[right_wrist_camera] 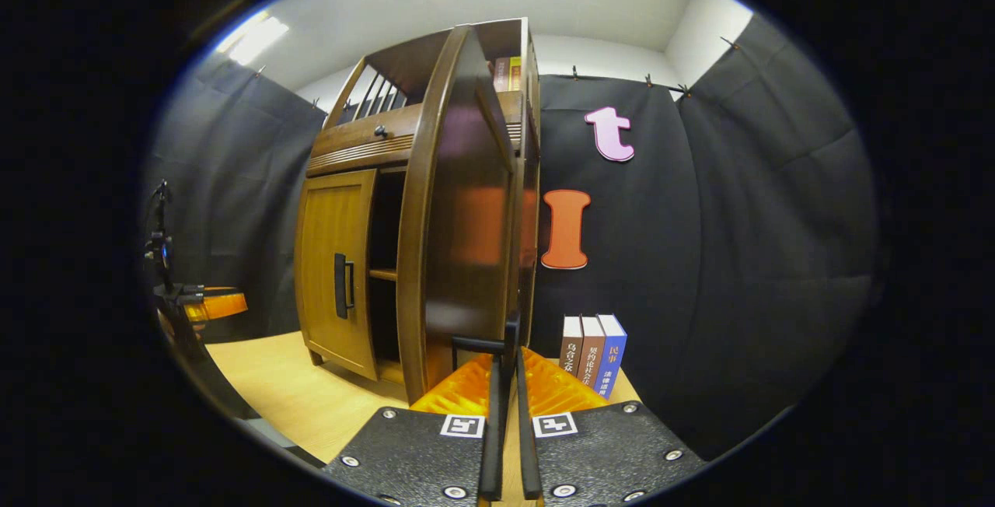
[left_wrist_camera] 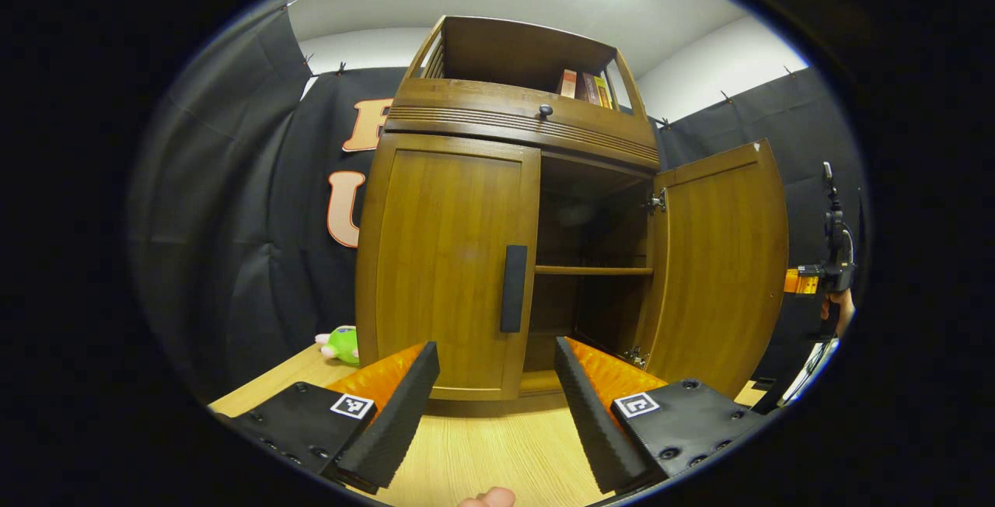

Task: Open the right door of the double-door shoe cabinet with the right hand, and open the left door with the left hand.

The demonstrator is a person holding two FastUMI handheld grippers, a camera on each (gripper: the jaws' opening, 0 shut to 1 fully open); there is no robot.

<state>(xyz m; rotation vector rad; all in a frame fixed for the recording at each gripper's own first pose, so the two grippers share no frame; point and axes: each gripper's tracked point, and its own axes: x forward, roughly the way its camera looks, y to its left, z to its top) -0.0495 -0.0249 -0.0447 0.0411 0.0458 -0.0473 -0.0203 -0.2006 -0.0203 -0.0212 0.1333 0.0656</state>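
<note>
Left door closed ahead of spread left gripper, right door swung open

Recording booth: black cloth walls around a wooden tabletop

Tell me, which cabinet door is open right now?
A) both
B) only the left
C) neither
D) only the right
D: the right door stands swung wide, showing the inner shelf, while the left door sits flush and closed.
</note>
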